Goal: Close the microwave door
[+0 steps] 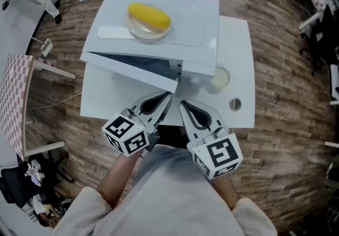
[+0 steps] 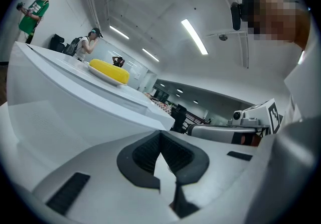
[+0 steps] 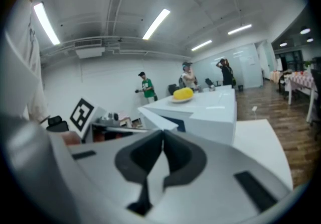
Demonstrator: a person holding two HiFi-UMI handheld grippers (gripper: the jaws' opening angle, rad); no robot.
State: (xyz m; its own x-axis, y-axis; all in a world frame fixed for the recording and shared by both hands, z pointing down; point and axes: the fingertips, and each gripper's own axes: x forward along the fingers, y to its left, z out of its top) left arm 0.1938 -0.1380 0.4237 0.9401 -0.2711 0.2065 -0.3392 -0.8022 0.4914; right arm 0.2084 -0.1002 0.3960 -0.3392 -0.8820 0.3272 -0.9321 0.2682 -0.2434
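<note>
Left gripper (image 1: pixel 165 96) sits low at the table's (image 1: pixel 238 50) near edge, jaws pressed together with nothing between them; its own view shows the dark pads (image 2: pixel 145 155) meeting at the tips. Right gripper (image 1: pixel 184 105) is just beside it, jaws together too and empty, both pairs of tips pointing at the microwave (image 1: pixel 196 23).

That white microwave stands in the middle of the table, and its door (image 1: pixel 132 68) is ajar, swung out from the front with a dark strip of the inside showing behind it. The door's free end lies just ahead of the left gripper's tips; whether they touch, I can't tell. From the left gripper view the white body looms right past the jaws.

Up on top there's a plate (image 1: pixel 149 28) carrying a yellow lump (image 1: pixel 149 15), plain to see in both gripper views. Off in the background, a person in green (image 3: pixel 145 87) stands by the wall.
</note>
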